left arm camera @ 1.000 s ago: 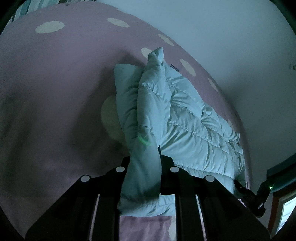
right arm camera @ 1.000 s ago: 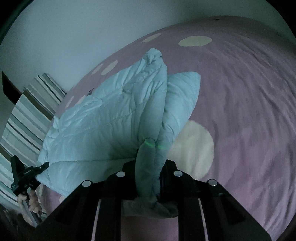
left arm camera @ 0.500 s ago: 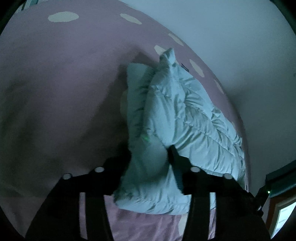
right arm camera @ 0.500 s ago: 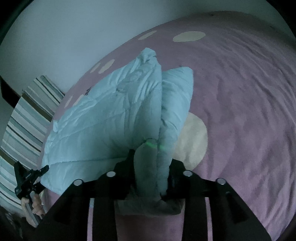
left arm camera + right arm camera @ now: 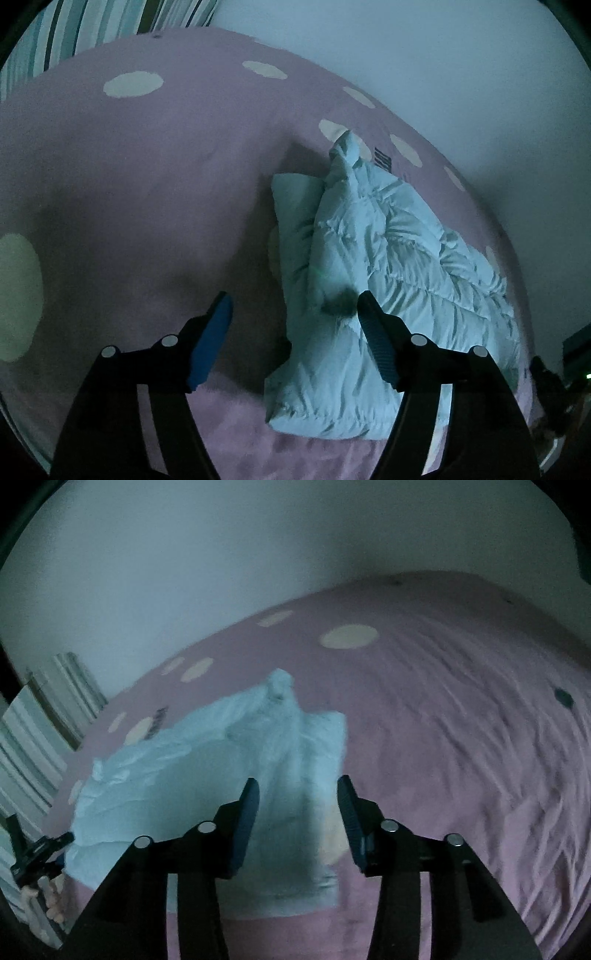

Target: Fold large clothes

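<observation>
Half a second before, both claws had been pinching the raised ridge of the pale blue quilted jacket point(image 5: 388, 280); at this moment both stood spread wide and empty. The left gripper point(image 5: 291, 314) had let go, its right finger just beside the padding, its left finger over bare cover. The right gripper point(image 5: 297, 805) hung open above the garment's near end, and that view was smeared, so contact there could not be judged. The jacket lay on the pink spotted bedcover point(image 5: 147, 184), doubled along its length, with a narrower panel showing at its left edge and a peak at the far end standing up. The release suggested that this fold had been laid down and that the next grasp, probably for a crosswise fold, was yet to be chosen. A small dark label point(image 5: 382, 158) lay on the cover just beyond the peak; its marks were too small to read. No other writing showed.
</observation>
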The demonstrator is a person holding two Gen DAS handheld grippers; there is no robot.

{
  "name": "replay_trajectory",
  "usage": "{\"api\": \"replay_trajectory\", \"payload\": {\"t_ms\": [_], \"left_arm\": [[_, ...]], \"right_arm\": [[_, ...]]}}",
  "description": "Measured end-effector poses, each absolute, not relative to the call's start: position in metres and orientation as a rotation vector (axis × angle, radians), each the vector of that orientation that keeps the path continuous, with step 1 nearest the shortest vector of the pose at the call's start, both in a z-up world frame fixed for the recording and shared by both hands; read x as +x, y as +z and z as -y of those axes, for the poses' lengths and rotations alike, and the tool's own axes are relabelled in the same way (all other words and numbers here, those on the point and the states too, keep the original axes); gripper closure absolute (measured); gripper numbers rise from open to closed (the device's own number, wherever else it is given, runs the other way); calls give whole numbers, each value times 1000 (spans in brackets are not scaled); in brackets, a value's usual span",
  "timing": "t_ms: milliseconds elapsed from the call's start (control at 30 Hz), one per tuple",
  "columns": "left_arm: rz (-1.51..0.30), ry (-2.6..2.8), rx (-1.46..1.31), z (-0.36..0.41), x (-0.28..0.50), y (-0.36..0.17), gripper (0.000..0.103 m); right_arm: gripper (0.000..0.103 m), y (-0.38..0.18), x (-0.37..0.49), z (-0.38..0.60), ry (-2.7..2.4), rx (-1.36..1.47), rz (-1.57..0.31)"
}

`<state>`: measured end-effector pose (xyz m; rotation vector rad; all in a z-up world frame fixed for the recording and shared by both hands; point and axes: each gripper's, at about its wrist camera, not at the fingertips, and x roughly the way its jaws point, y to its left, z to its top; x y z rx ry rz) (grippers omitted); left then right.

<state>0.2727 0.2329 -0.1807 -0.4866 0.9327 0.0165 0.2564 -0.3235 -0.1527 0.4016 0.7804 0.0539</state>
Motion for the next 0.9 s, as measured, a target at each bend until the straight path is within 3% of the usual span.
{"api": "replay_trajectory", "payload": {"t_ms": [167, 467, 900], "left_arm": [[-940, 15, -448, -229, 270, -177, 32], [-963, 13, -421, -234, 275, -172, 32], [-1013, -12, -411, -236, 296, -179, 31]], "right_arm": [[74, -151, 274, 271, 211, 363, -834], [75, -157, 320, 171, 356, 262, -880], [76, -202, 330, 134, 314, 127, -1005]]}}
